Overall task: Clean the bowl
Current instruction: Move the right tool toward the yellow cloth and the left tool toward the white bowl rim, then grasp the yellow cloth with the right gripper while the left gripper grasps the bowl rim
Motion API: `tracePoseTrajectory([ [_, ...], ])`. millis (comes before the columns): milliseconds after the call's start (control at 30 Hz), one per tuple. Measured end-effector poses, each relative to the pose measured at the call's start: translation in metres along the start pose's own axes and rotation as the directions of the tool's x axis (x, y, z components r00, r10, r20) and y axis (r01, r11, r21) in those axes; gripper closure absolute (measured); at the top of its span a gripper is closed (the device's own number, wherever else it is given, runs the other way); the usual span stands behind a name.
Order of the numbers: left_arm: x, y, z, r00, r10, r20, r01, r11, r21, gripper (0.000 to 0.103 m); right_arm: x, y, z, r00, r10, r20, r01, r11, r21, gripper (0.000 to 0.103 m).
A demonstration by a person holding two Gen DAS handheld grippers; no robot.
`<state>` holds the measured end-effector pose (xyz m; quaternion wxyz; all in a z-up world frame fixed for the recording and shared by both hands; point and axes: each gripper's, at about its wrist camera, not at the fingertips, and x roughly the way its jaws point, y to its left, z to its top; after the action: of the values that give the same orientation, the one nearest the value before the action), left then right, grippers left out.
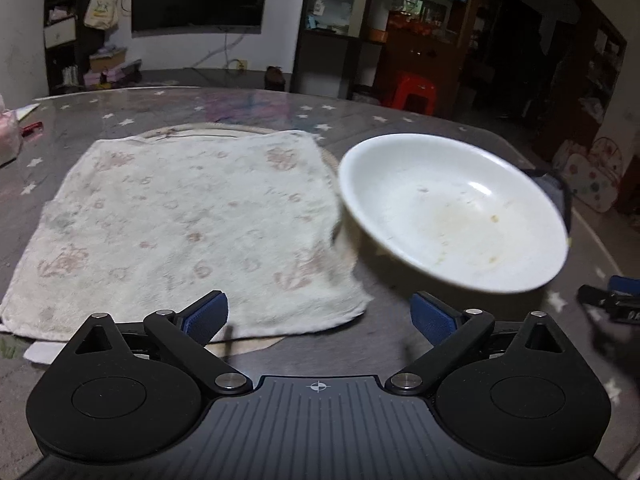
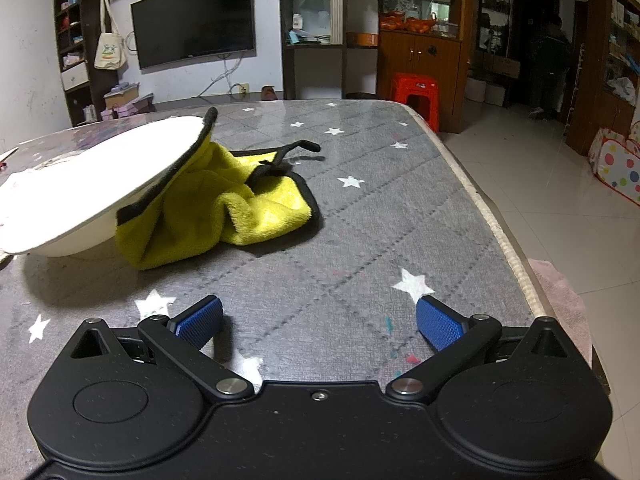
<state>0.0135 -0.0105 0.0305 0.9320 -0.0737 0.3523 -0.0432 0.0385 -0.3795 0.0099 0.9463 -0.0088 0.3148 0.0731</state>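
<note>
The bowl (image 1: 452, 216) lies tilted on the yellow cloth (image 2: 208, 204), at two o'clock from the towel (image 1: 180, 232). The left gripper (image 1: 319, 316) and the right gripper (image 2: 320, 322) are both released, gripping nothing.

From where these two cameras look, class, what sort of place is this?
Most likely a home living or dining room: a wall-mounted television, cluttered display cabinets and a red plastic stool stand behind a table covered in a star-patterned cloth.

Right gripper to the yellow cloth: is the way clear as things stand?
Probably yes. The right gripper is open and empty, with bare table ahead; only the tilted white bowl covers the yellow cloth's left part.
</note>
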Motion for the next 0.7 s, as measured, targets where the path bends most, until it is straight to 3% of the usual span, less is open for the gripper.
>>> tracePoseTrajectory([
  [200, 0.01, -0.024, 0.014, 0.998, -0.041, -0.048, 0.042, 0.999, 0.002, 0.016, -0.006, 0.0, 0.009, 0.995, 0.099, 0.016, -0.099, 0.995, -0.016, 0.0],
  [700, 0.028, -0.028, 0.029, 0.994, 0.026, -0.108, -0.033, 0.997, -0.068, 0.016, 0.034, 0.006, 0.05, 0.976, 0.217, 0.036, -0.21, 0.968, -0.137, 0.009],
])
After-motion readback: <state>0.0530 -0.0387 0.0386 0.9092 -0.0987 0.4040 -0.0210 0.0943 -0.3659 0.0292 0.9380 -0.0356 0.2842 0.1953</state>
